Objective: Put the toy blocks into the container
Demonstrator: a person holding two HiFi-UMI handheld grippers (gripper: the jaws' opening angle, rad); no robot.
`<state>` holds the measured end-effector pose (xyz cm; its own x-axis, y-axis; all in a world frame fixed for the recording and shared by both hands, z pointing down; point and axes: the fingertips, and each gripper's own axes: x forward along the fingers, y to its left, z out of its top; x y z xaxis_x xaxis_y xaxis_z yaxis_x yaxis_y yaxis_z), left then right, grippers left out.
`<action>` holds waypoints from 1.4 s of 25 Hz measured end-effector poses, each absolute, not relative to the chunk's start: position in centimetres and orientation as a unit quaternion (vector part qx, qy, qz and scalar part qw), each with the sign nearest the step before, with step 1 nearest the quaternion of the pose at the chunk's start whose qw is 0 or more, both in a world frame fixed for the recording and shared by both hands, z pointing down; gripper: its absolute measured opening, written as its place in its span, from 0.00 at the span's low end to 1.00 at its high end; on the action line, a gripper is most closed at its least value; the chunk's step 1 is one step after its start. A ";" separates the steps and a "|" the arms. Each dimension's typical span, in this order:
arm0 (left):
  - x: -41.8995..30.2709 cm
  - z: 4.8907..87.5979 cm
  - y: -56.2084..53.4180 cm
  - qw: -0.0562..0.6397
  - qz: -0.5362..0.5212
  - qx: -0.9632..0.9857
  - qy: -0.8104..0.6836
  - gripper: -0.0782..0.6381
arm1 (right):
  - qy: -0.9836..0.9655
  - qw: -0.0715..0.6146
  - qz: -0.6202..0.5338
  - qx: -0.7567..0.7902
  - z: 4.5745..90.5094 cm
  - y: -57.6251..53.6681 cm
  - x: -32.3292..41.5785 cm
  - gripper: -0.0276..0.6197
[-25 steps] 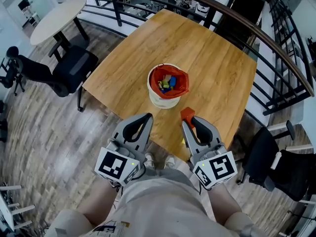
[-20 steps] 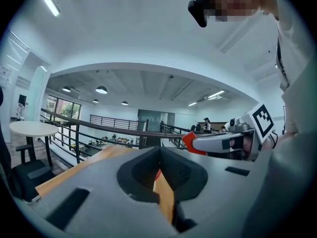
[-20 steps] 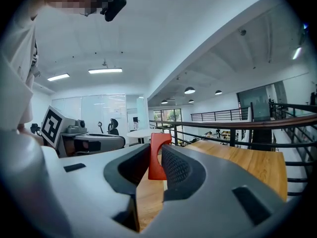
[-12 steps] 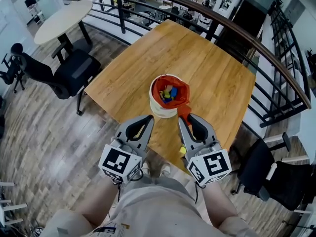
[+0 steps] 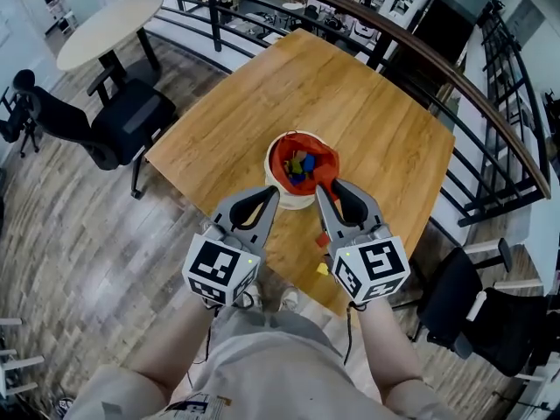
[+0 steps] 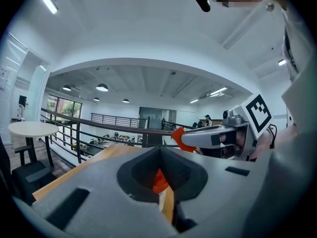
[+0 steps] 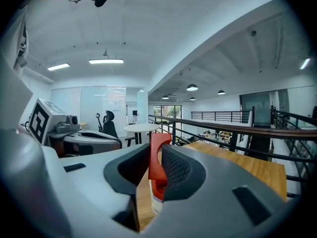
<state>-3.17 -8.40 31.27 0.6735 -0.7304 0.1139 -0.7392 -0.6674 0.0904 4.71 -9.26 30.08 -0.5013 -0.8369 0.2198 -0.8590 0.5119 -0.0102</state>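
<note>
A white container (image 5: 296, 201) with a red liner stands mid-table with several coloured blocks (image 5: 300, 163) inside. My right gripper (image 5: 325, 186) is shut on a red arch-shaped block (image 7: 157, 158), held at the container's near right rim. In the left gripper view that block (image 6: 180, 138) sticks out of the right gripper's tip. My left gripper (image 5: 271, 192) is shut and holds nothing, its tip at the container's near left side. A yellow block (image 5: 322, 269) lies on the wooden table (image 5: 367, 103) under the right gripper.
The table's near edge runs just below the grippers. A black office chair (image 5: 114, 125) and a round white table (image 5: 109, 20) stand to the left. A dark railing (image 5: 490, 112) runs behind the table, and another chair (image 5: 490, 309) stands at the right.
Both grippers have moved forward to the container. The red block in the right gripper has gone from short of the container to its near rim.
</note>
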 end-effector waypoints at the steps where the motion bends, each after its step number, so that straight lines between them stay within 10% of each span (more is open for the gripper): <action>1: -3.0 31.6 -8.9 0.068 0.036 0.913 -0.402 0.13 | -0.864 0.099 0.060 0.490 30.3 -9.7 4.7 0.17; 35: -0.4 41.6 -17.8 0.145 0.098 0.915 -0.365 0.13 | -0.837 0.336 0.145 0.406 46.0 -19.1 4.4 0.17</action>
